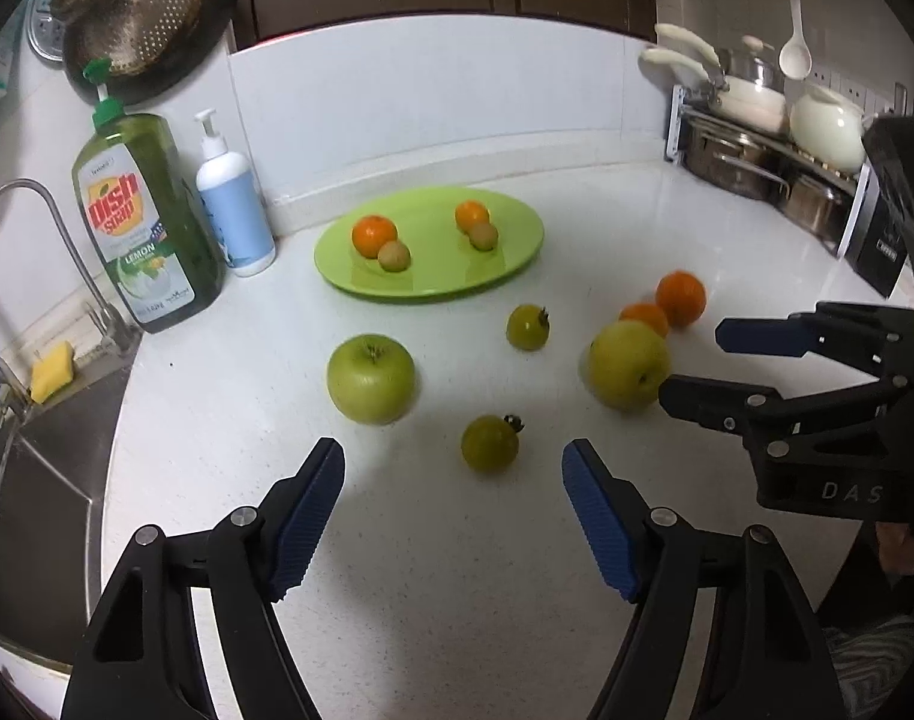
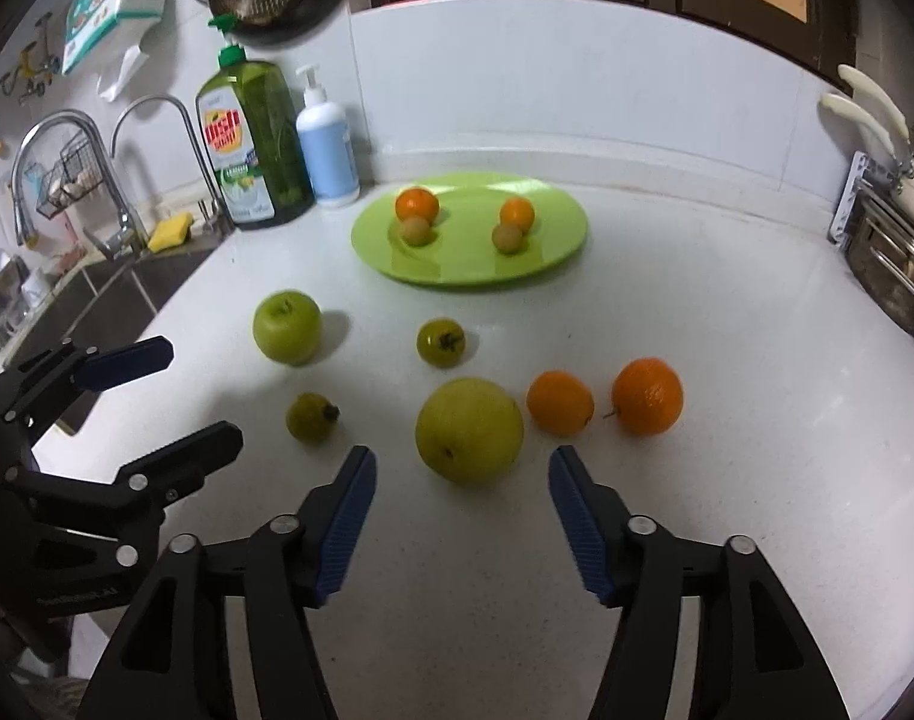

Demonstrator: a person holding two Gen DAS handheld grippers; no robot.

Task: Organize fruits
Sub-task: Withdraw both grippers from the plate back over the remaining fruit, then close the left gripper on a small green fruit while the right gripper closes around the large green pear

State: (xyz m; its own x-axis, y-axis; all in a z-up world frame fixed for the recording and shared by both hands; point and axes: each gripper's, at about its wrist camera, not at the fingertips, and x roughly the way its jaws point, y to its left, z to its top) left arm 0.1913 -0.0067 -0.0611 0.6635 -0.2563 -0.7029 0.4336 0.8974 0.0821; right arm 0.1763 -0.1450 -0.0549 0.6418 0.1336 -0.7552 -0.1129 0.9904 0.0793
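- Green plate (image 1: pixel 520 252) sits toward the back edge of the counter (image 1: pixel 427 570), already holding two oranges and two small tan fruits in pairs.
- Loose fruit on the bare counter in front of the plate: green apple (image 1: pixel 371 378) on the sink side, yellow-green apple (image 2: pixel 469 431), two small green tomatoes (image 1: pixel 490 443) (image 1: pixel 527 327), two oranges (image 2: pixel 560 402) (image 2: pixel 647 396) toward the right edge.
- Left tongs (image 1: pixel 454 516): wide, nothing between the pads, lined up on the near green tomato, which lies just ahead of the tips.
- Right tongs (image 2: pixel 462 525): wide, empty, aimed at the yellow-green apple just ahead of the tips.
- Step in hand, my read: both tongs approaching for a grasp, one fruit each.
- Doing it well: keep the tomato centred between the pads, close gently, it looks soft and will roll; stem points to the right side, so avoid pinching it.
- Apple is broad and smooth; right tongs likely need full width and a grip across its middle, else it squirts out.
- Orange touches or sits just beside the apple's far side; lift straight up to avoid nudging it.
- Looks: tomatoes dull olive-green with dark stems, apples glossy, oranges bright with dimpled skin.
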